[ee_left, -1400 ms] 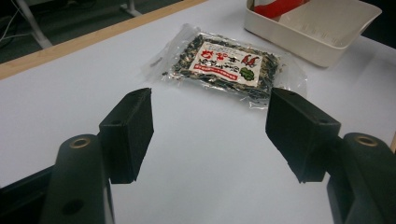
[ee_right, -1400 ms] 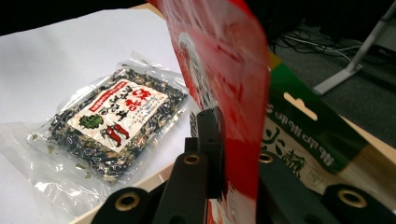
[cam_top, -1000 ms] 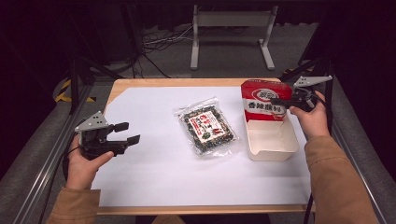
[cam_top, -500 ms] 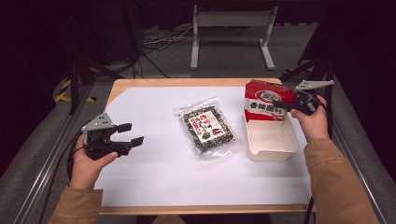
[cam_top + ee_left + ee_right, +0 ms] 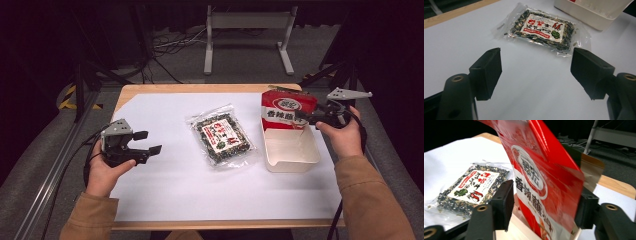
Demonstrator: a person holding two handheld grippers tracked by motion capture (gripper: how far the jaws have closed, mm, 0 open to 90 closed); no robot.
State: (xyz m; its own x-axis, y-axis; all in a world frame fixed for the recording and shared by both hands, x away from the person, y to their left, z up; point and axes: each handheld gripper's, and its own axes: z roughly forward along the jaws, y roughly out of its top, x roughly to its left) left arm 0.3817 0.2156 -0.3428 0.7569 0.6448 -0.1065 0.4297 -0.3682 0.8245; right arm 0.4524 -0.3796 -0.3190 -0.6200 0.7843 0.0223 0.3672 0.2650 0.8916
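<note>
A wooden surface (image 5: 200,90) covered by a large white sheet (image 5: 200,190) carries everything here. On the sheet's right side sits a white rectangular tub (image 5: 292,155), open at the top, with its near corner also visible in the left gripper view (image 5: 596,15). A red snack bag (image 5: 287,111) with a white label and dark characters stands upright at the far end of the tub, its bottom edge down inside it; in the right gripper view the red snack bag (image 5: 544,177) runs between the two black jaws. The right gripper (image 5: 312,117) has its jaws set on either side of the bag's edge, though whether they press it I cannot tell. Near the sheet's middle, just left of the tub, a clear packet of dark dried bits (image 5: 220,135) lies flat, its white and red label up (image 5: 541,26) (image 5: 471,186). The left gripper (image 5: 145,142), held low over the sheet's left side well apart from the packet, has its jaws spread wide and empty (image 5: 535,72)
</note>
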